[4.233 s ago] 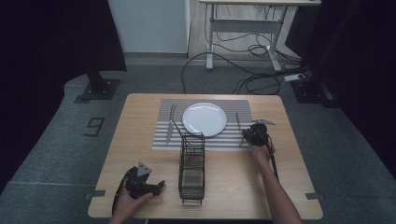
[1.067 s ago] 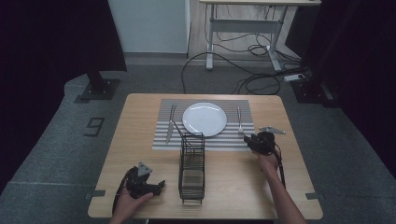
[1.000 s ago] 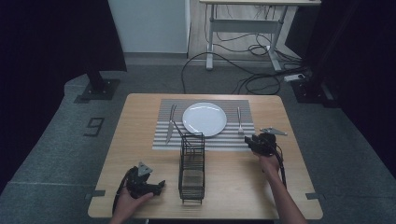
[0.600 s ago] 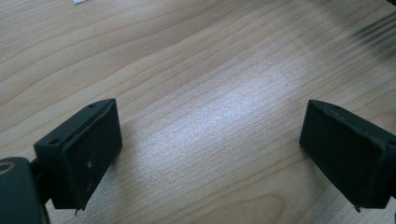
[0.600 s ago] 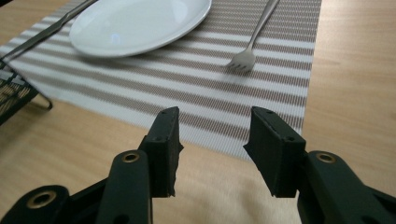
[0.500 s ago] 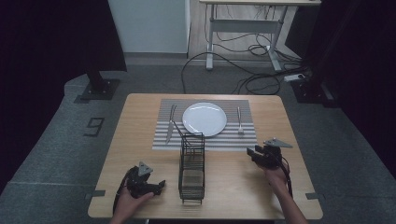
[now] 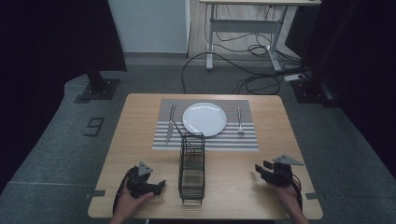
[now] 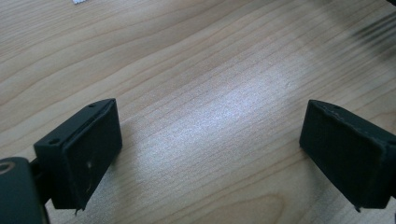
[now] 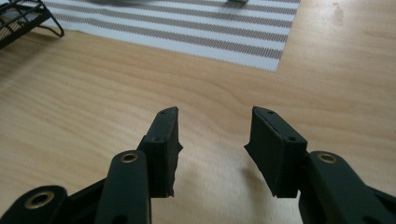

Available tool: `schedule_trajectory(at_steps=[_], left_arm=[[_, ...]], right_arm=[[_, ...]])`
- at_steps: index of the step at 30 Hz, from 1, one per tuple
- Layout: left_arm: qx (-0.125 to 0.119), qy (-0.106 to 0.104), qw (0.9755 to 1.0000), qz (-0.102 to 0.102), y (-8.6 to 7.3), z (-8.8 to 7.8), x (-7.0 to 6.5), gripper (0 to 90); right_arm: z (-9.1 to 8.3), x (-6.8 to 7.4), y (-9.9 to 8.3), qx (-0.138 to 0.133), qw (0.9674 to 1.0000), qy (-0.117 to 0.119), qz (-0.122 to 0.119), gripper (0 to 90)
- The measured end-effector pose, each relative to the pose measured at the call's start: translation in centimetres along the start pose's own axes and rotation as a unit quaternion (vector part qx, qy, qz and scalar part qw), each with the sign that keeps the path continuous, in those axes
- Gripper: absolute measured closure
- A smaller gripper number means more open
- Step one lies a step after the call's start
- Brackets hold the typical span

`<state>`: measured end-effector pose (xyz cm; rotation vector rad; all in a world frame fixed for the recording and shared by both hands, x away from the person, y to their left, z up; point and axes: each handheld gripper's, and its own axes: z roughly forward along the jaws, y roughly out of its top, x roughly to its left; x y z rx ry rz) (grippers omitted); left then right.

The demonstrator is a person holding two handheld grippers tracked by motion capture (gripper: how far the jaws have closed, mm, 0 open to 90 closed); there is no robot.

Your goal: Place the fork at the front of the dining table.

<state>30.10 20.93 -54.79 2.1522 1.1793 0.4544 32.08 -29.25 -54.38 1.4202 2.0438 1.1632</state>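
The high view is dim: the room around the table (image 7: pixel 140 140) falls into near black at both sides, while the wooden top and the white plate (image 7: pixel 204 118) catch soft light from above, and the picture is soft, with slight grain. In the left gripper view a pale sheen lies on the wood between the jaws, and the upper right corner is blurred. The right gripper view is evenly lit and sharp, with soft shadows under the jaws; the striped placemat (image 9: pixel 196 28) at its upper edge is slightly soft.
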Motion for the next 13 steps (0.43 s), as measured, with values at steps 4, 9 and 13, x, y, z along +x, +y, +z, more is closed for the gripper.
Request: schedule_trajectory(at_steps=[4,9,13], left_arm=[[0.000,0.000,1.0000,0.000,0.00,0.00,0.00,5.5],[0.000,-0.001,1.0000,0.001,0.01,0.01,0.01,5.5],[0.000,-0.001,1.0000,0.001,0.02,0.02,0.01,5.5]], right_arm=[[-0.32,0.17,-0.36,0.002,1.0000,-0.001,-0.004,51.8],[-0.14,0.42,-0.45,0.006,1.0000,0.001,-0.006,51.1],[0.17,0.29,-0.42,0.011,0.9999,-0.005,-0.011,49.9]])
